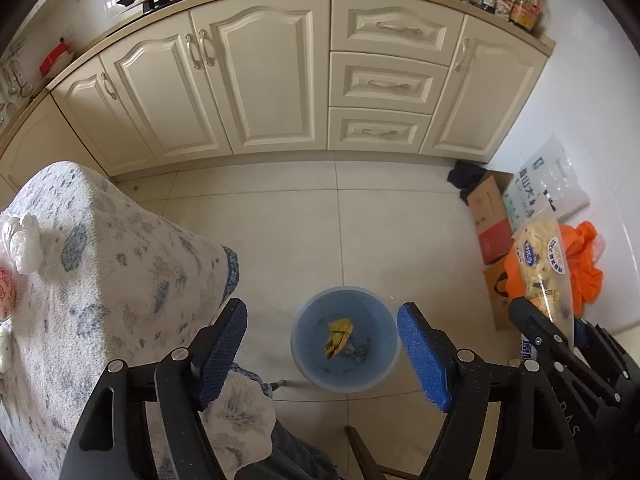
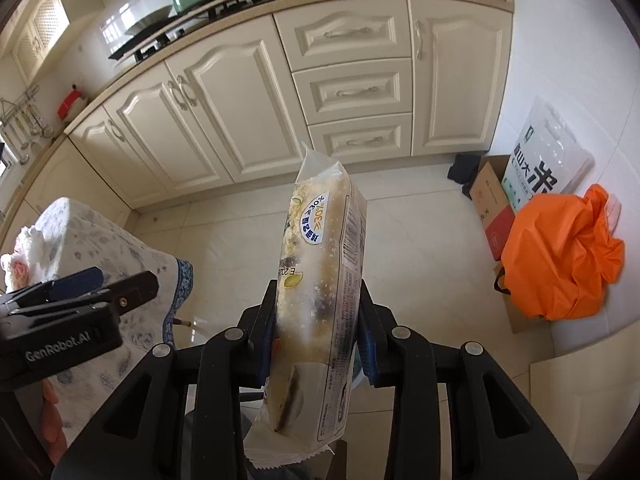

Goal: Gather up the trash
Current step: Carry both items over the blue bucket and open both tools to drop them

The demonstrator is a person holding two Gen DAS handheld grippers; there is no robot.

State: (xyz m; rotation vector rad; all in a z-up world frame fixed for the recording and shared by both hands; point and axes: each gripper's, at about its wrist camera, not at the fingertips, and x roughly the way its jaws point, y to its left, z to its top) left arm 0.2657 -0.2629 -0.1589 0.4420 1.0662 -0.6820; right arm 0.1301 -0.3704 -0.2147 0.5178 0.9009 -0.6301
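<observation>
Furthest left of the left gripper (image 1: 322,354), beyond its left finger, stands a table under a blue-flecked cloth (image 1: 100,264) with crumpled white wrappers (image 1: 22,242) at its far edge, likely more trash waiting to be picked up. The left gripper points steeply down with its blue pads spread wide and nothing between them; straight ahead, framed in the gap, sits the blue bin (image 1: 308,344) on the floor tiles, a yellow wrapper (image 1: 339,336) lying in its bottom. That reads as a drop made over the bin, the jaws parted so the piece falls clear. To the right of that gripper, close beside it, the right gripper (image 2: 318,328) is clamped on a snack packet (image 2: 320,280), its fingers pinching the lower half so the sealed top stands up and tilts away; gripping it by the flat sides keeps the slippery film from sliding out. The bin lies below and to the left of this gripper, mostly hidden behind the packet in its own view. Further right, against the wall, an orange bag (image 2: 560,256) slumps on cardboard boxes (image 2: 494,212) beneath a rice sack (image 2: 548,160), well apart from both grippers.
</observation>
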